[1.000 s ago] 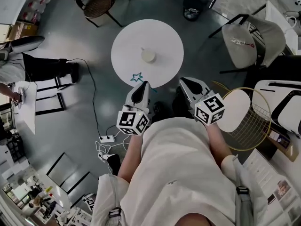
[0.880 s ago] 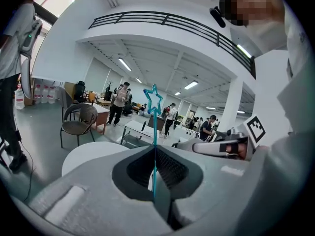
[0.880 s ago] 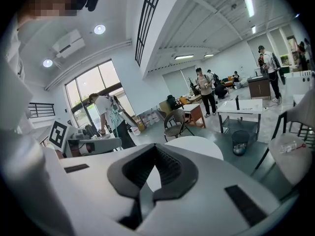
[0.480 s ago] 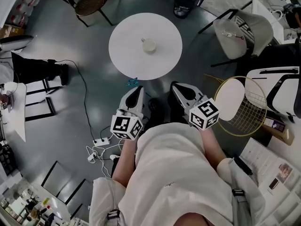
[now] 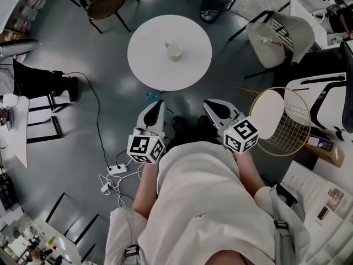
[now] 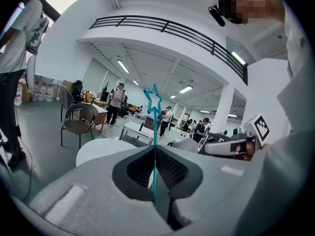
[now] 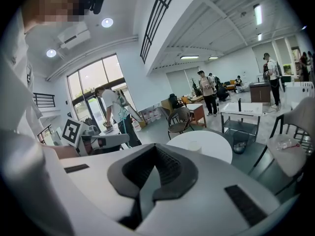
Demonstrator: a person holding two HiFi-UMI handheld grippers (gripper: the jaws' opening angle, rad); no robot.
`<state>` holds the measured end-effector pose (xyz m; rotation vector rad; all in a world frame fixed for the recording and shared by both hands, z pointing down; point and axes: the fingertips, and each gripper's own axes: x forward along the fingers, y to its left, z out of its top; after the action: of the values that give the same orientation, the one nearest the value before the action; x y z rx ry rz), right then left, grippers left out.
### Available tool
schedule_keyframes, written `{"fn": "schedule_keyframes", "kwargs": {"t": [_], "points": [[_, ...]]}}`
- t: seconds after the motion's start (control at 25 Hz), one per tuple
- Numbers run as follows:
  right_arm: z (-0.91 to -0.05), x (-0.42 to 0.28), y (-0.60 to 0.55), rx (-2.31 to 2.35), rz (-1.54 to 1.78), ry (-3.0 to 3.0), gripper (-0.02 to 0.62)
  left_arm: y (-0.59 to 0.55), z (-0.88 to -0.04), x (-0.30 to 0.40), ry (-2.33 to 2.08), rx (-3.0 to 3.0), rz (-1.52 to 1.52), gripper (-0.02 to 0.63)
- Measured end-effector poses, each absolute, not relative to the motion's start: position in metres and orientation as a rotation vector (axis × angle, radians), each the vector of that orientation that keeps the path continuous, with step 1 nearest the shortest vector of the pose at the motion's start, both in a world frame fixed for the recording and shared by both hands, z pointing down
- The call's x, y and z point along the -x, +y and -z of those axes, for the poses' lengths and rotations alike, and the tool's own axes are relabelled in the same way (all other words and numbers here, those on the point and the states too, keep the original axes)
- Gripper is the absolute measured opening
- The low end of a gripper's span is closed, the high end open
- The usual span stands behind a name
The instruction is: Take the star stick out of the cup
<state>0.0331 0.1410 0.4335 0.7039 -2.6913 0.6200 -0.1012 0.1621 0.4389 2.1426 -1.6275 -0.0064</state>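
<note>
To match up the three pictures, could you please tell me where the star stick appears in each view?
Head view: star stick just below the round white table's near edge, at the left gripper's tip.
Left gripper view: centre, upright between its shut jaws.
Right gripper view: too faint to tell.
Shared landmark: that table.

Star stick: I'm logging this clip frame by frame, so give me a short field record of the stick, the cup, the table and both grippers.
star stick: out of the cup, pinched in the left gripper, star end past the jaw tips
left gripper: shut on the star stick, off the near edge of the table
right gripper: shut, nothing between its jaws
cup: upright near the table's middle, no stick showing in it
table: round, white, bearing only the cup
</note>
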Motion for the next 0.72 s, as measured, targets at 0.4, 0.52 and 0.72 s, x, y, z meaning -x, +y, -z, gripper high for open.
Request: {"fn": "schedule_keyframes", "kwargs": {"t": [0.4,0.52,0.72], "points": [[-0.424,-0.025,0.149,-0.669,-0.582,-2.727,0.008,0.166,-0.431,0.098,-1.609,-2.180,0.003,0.014],[-0.423,-0.025,0.152,-0.655,-0.569,-2.738,0.008,0.167,-0.428,0.096,-1.604,-2.191,0.013,0.014],[-0.417,-0.020,0.156,-0.657,-0.565,-2.756,0.008,0.170,-0.423,0.102,-1.606,-2.207,0.016,0.014]]}}
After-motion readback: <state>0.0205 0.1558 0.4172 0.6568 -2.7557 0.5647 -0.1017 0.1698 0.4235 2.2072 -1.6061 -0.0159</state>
